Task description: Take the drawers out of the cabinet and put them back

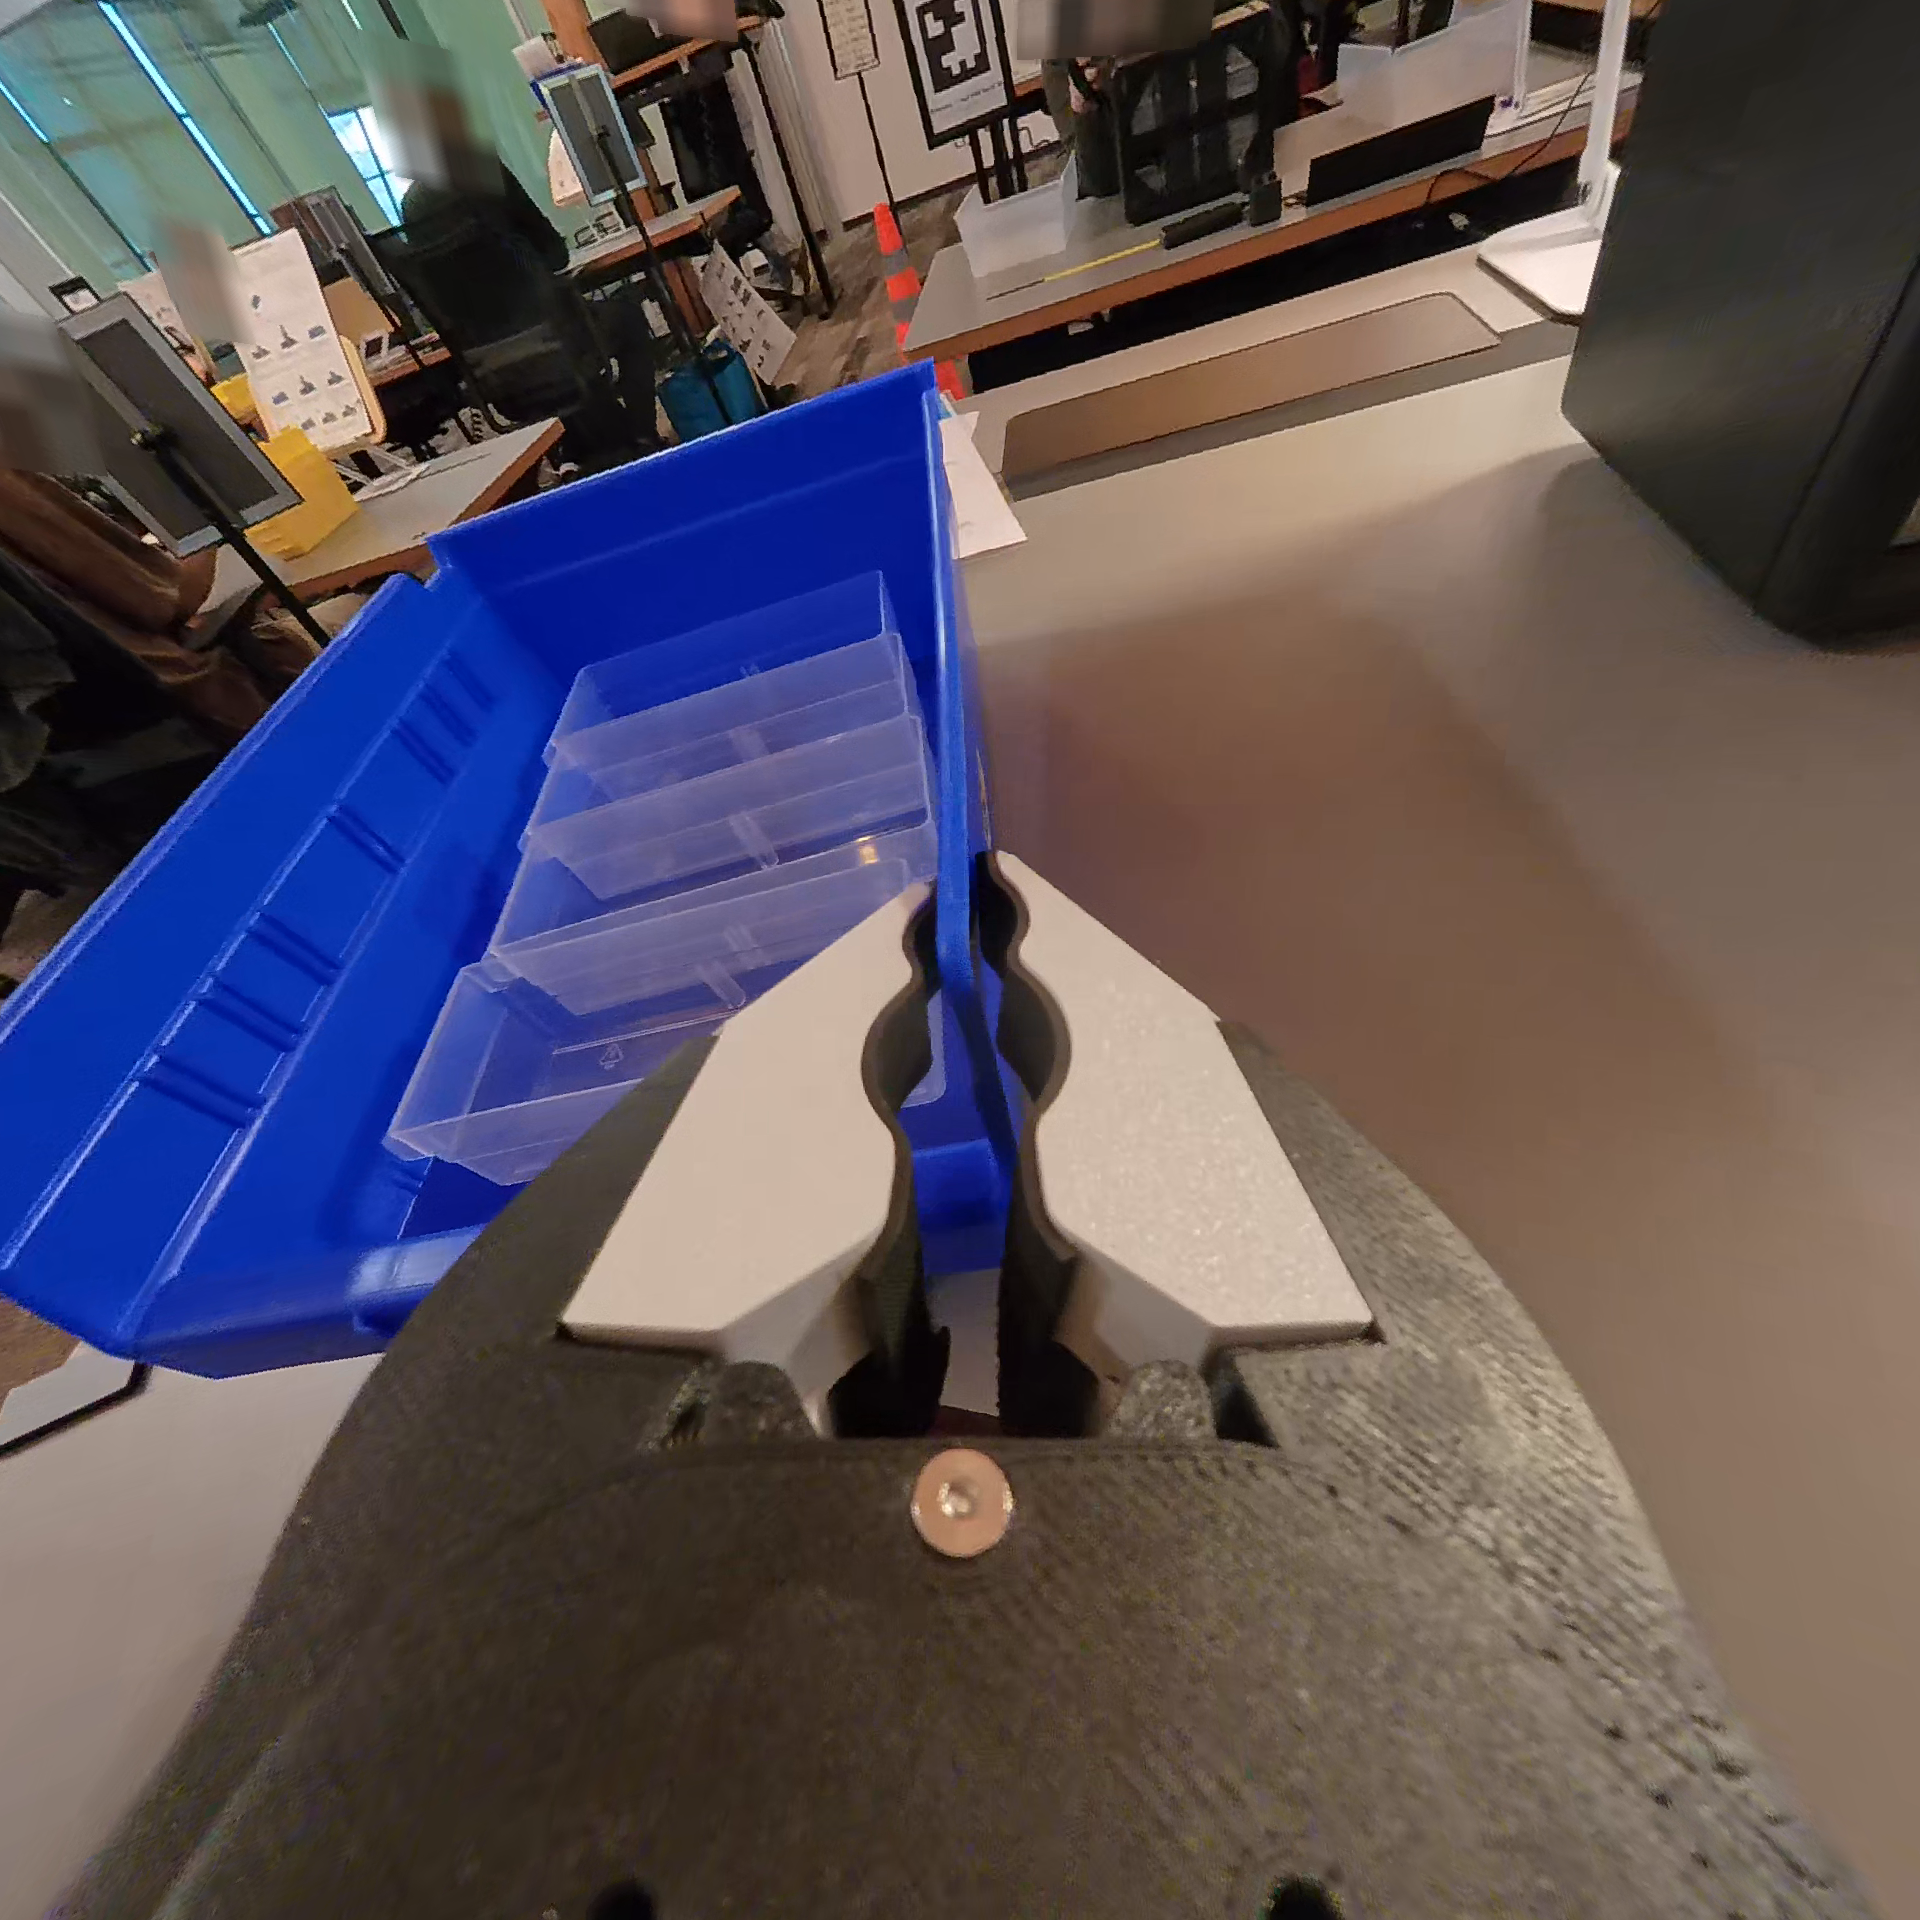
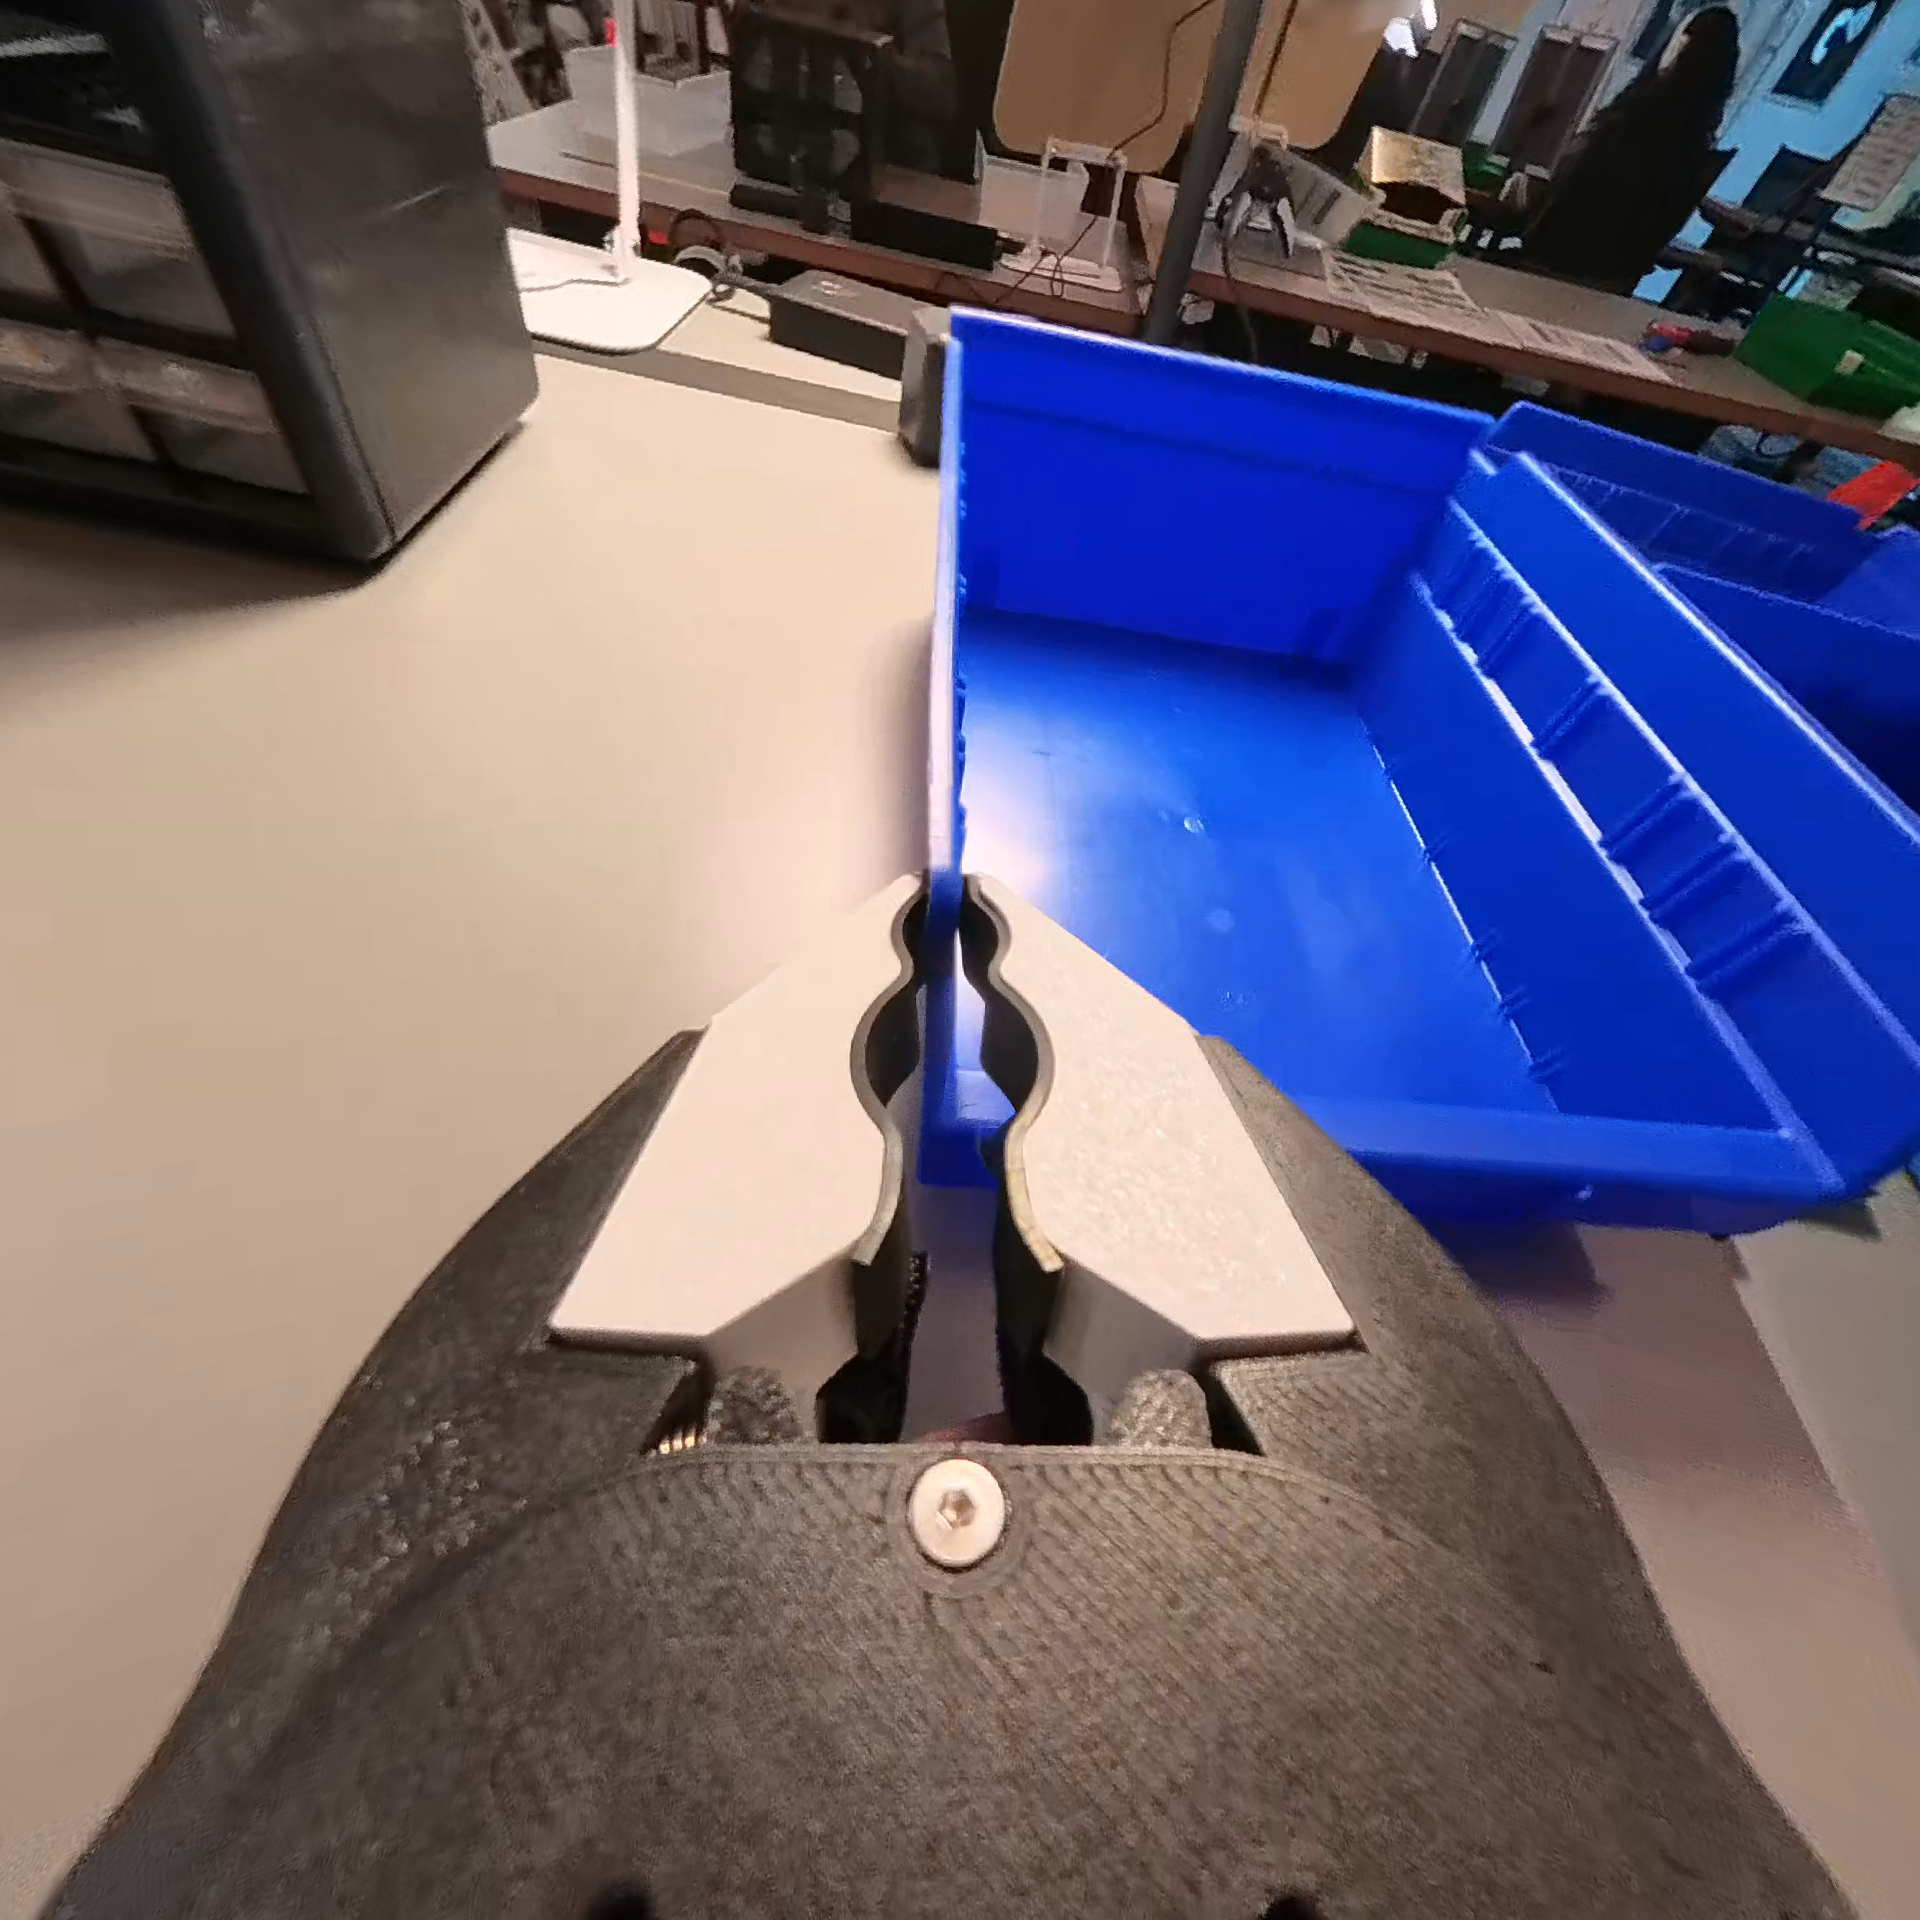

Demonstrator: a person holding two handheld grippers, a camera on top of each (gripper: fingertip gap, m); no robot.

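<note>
In the left wrist view my left gripper (image 1: 961, 883) is shut on the right side wall (image 1: 948, 675) of a blue bin (image 1: 675, 520). Several clear plastic drawers (image 1: 727, 727) lie in a row in this bin. In the right wrist view my right gripper (image 2: 945, 883) is shut on the left side wall (image 2: 943, 727) of another blue bin (image 2: 1195, 499), which is empty. The dark grey cabinet stands on the table, at the far right in the left wrist view (image 1: 1766, 312) and at the far left in the right wrist view (image 2: 343, 260), where some drawers (image 2: 104, 239) sit in it.
The grey table (image 2: 416, 779) lies between cabinet and bins. More blue bins (image 2: 1766, 623) stand right of the empty one. A white lamp base (image 2: 613, 301) and a black box (image 2: 842, 312) are behind. Other desks and people are in the background.
</note>
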